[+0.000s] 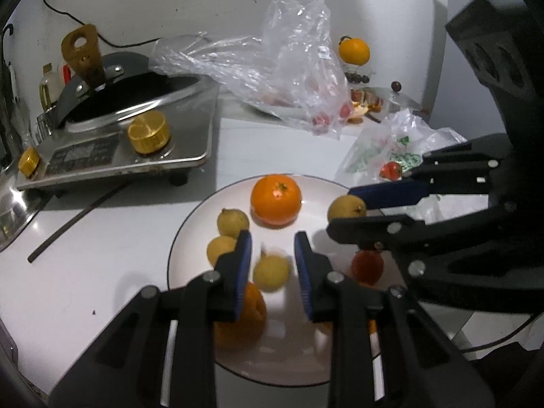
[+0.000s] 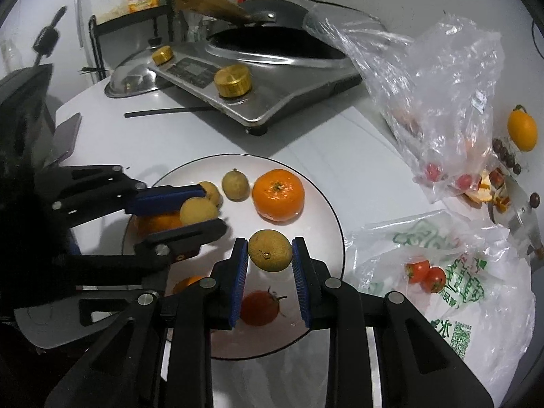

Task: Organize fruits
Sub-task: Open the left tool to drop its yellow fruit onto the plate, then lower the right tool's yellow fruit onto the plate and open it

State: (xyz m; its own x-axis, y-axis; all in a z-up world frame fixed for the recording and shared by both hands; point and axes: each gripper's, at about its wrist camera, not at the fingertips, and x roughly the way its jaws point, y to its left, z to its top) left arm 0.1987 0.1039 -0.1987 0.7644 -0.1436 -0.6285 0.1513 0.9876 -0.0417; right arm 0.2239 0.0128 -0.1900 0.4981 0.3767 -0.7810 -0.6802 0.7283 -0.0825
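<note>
Right gripper (image 2: pixel 268 258) pinching a yellow-brown fruit (image 2: pixel 270 251) between its blue fingers (image 2: pixel 300 265), hovering over the plate (image 2: pixel 326 204). Left gripper (image 2: pixel 200 209) closing narrowly around a second small fruit (image 2: pixel 198 210), contact unclear there. Sitting on the plate: orange (image 2: pixel 278 194), tomato (image 2: pixel 260 307), more small fruits (image 2: pixel 235 184).

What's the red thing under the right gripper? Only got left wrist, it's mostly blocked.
Observer: A tomato with its green stalk, lying on the plate, below the right gripper and not held.
Operator: Right jaws properly on their fruit?
Observer: Yes, both pads press a small yellow-brown fruit, stalk scar facing the camera.
Operator: Tomatoes left on the printed bag?
Observer: Two tomatoes, touching, on the printed bag.
</note>
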